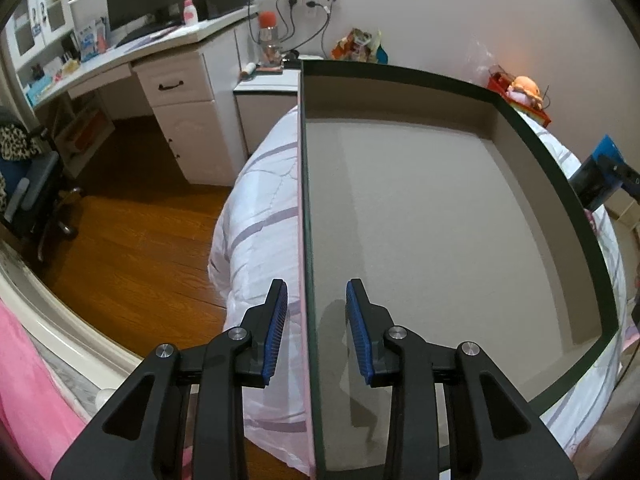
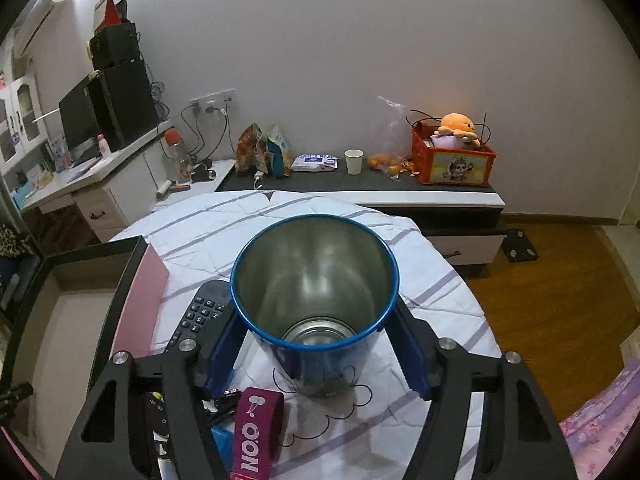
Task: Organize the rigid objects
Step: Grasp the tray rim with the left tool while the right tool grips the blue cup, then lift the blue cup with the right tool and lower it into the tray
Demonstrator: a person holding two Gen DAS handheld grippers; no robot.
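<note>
A large shallow box (image 1: 440,216) with a dark green rim and beige inside lies on the bed; it also shows at the left of the right wrist view (image 2: 72,320). My left gripper (image 1: 316,304) is open and straddles the box's left wall, not touching it. My right gripper (image 2: 316,344) is shut on a blue metal cup (image 2: 316,280) with a steel inside, held upright above the bed. A black remote (image 2: 200,312) lies between cup and box. A pink strap (image 2: 256,432) and small dark items lie under the right gripper.
The bed has a white quilt with purple stripes (image 2: 280,216). A white desk with a monitor (image 1: 140,4) stands at the left over a wooden floor (image 1: 132,248). A low dark cabinet (image 2: 360,188) holds snacks, a paper cup and a red crate.
</note>
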